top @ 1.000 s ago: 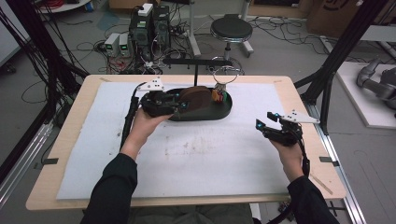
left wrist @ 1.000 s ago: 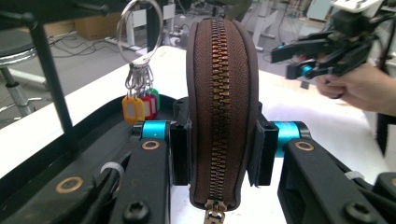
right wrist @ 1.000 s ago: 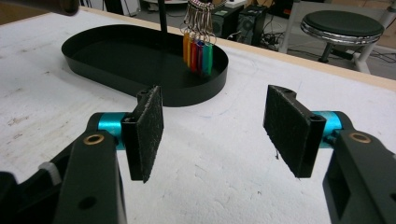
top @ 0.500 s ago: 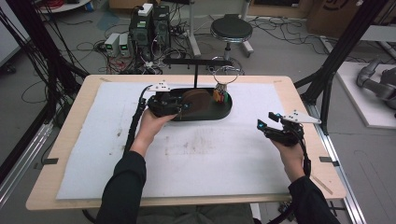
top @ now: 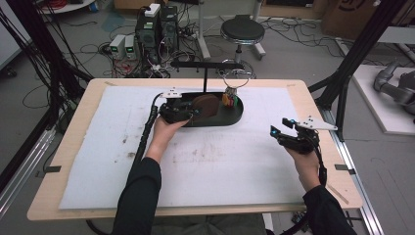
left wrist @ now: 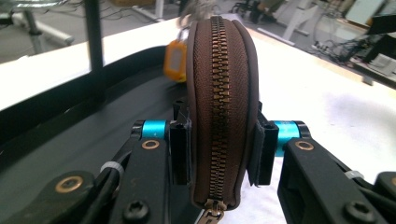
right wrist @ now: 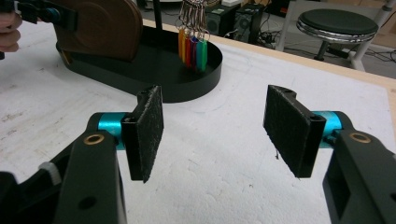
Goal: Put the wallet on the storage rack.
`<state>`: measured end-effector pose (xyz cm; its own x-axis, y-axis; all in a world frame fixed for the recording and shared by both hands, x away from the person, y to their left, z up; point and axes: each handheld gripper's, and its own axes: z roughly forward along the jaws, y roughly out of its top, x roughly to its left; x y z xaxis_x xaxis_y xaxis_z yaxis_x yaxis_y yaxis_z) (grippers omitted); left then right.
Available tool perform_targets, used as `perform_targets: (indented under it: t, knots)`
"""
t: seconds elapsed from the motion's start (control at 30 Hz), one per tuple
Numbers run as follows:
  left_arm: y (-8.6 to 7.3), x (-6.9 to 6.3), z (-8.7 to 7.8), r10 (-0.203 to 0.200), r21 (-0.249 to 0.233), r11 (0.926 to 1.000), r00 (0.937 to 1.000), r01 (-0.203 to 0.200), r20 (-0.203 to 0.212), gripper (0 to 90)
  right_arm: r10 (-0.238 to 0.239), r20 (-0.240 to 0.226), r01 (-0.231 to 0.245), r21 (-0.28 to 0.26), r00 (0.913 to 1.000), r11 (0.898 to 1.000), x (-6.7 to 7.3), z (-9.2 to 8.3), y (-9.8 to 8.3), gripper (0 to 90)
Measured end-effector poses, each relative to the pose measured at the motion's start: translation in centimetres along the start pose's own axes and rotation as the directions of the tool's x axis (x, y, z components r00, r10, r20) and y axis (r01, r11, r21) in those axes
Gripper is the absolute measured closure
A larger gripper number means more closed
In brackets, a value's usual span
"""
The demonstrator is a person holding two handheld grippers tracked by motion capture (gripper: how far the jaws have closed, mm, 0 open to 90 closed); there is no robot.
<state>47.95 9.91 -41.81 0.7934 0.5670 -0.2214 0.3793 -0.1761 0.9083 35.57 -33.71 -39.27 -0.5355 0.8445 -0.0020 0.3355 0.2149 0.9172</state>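
Brown round zippered leather pouch (left wrist: 219, 116), clamped edge-on by the left gripper (top: 182, 111) over the black oval tray (top: 236, 117) near the table's far edge, could twist free; right gripper (right wrist: 212, 126) gapes empty.

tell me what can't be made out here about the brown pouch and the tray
- Whether the brown pouch rests on the black tray: the left gripper covers its underside in the high view, and the frame edge cuts it off in the left gripper view.
- What the pouch holds: it is zipped.
- Writing on the coloured tags: too small.
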Motion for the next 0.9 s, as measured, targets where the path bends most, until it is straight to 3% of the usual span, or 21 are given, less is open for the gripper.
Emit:
perform_targets:
  t: [0.47,0.63,0.9]
  knots:
    - [-1.1,1.6,1.0,-0.090,-0.004,0.9959,0.9940,0.090,-0.062,67.1,-0.009,-0.003,0.009,0.006,1.0000,1.000,0.1,0.2,0.0,38.7]
    - [-0.8,1.8,1.5,-0.098,0.000,0.9952,0.9937,0.098,-0.055,66.9,-0.007,-0.004,0.007,0.009,1.0000,1.000,0.1,0.2,0.0,38.7]
    - [-0.5,2.0,2.1,-0.081,0.019,0.9964,0.9929,0.083,-0.087,65.7,-0.007,-0.007,0.007,0.009,0.9999,1.000,0.1,0.2,-0.1,38.8]
